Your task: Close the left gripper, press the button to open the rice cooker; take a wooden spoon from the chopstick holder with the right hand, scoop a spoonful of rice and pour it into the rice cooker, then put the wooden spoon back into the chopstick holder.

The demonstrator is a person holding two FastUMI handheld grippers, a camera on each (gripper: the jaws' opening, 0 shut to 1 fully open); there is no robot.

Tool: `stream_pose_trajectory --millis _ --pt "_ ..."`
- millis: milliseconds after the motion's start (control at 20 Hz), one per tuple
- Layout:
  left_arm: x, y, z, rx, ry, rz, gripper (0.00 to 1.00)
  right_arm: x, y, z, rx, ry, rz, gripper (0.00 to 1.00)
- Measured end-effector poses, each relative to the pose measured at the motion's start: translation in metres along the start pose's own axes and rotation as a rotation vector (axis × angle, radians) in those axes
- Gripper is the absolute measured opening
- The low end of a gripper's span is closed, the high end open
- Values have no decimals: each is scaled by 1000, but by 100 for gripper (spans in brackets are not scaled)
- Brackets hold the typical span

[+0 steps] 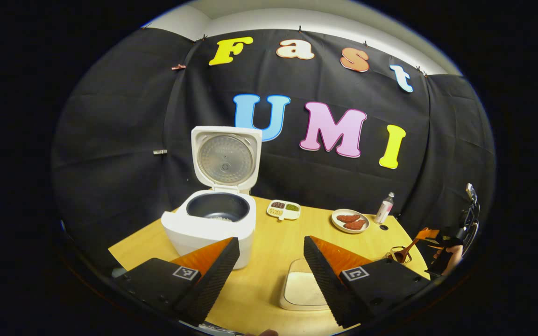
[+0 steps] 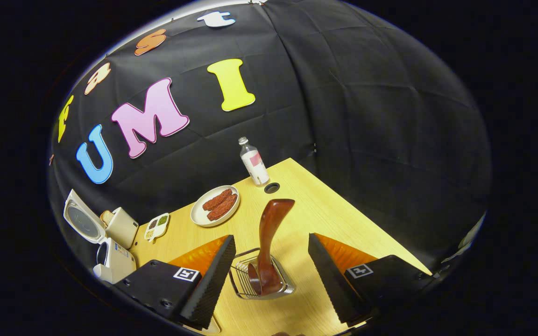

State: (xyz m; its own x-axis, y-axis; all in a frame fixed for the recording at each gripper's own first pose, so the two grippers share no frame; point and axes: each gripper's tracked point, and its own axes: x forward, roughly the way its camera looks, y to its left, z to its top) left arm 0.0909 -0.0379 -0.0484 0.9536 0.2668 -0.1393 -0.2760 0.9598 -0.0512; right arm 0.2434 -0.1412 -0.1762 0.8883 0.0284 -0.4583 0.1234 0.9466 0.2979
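Observation:
The white rice cooker [image 1: 213,224] stands open on the wooden table, lid [image 1: 226,158] upright, a little rice in its dark pot. My left gripper [image 1: 272,240] is open, hovering in front of the cooker and over a white rice container [image 1: 299,289]. In the right gripper view the dark wooden spoon [image 2: 269,233] stands bowl-down in the wire chopstick holder [image 2: 285,287]. My right gripper [image 2: 271,240] is open, its fingers on either side of the spoon and apart from it. The left gripper view shows the holder [image 1: 396,255] and the right gripper [image 1: 444,249] at the table's right edge.
A plate of sausages [image 2: 215,205], a small bottle [image 2: 254,161] and a cable hole [image 2: 272,188] sit at the back right. A divided dish of beans [image 1: 284,209] lies behind the cooker. A beige appliance [image 2: 122,226] stands beside the cooker [image 2: 112,263].

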Motion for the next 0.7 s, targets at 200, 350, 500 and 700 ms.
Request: stream_pose_trajectory --millis 200,350,500,700 --pt "7 32 46 18 -53 8 95 -40 -5 4 -48 -30 -34 98" --pt "18 58 95 11 -102 10 95 -74 -11 6 -109 -66 -62 98" --pt "39 87 124 -27 -82 26 95 -106 -12 1 -154 -82 -70 98" --pt "75 120 165 -93 -101 29 95 -139 -13 -16 -188 -98 -110 99"
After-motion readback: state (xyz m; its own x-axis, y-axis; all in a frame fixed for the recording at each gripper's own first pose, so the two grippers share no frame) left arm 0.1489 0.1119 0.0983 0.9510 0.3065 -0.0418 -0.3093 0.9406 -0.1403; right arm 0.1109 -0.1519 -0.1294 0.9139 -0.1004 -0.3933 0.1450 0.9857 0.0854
